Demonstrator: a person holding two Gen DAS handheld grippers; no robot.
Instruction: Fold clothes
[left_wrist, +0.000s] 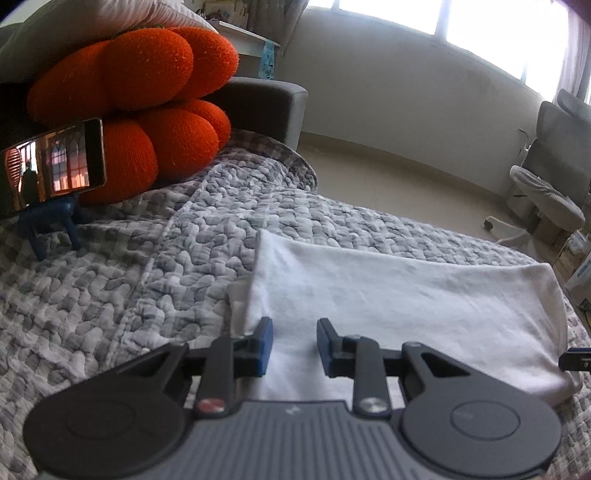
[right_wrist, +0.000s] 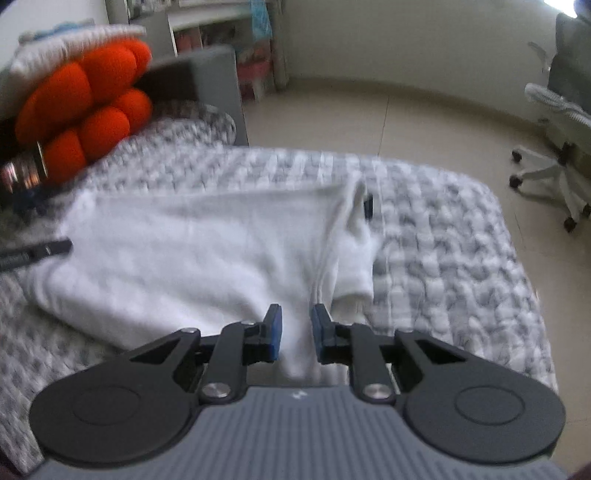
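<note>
**Desk:** Where does the white garment (left_wrist: 388, 295) lie?

**Photographer:** Flat on the bed's grey quilt (left_wrist: 129, 277), near an orange cushion (left_wrist: 140, 110) and a propped phone (left_wrist: 51, 162). Its near edge passes between the blue pads of both tools.

**Desk:** And the jaws?

**Photographer:** The left gripper (left_wrist: 294, 347) stands parted over the cloth, pads apart from it. The right gripper (right_wrist: 296, 332) is narrower, fabric bunched in its gap; whether it pinches I cannot tell. Both tilt downward toward the bed.

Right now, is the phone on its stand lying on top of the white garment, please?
No, the phone stands on the quilt against the orange cushion, apart from the white garment.
</note>
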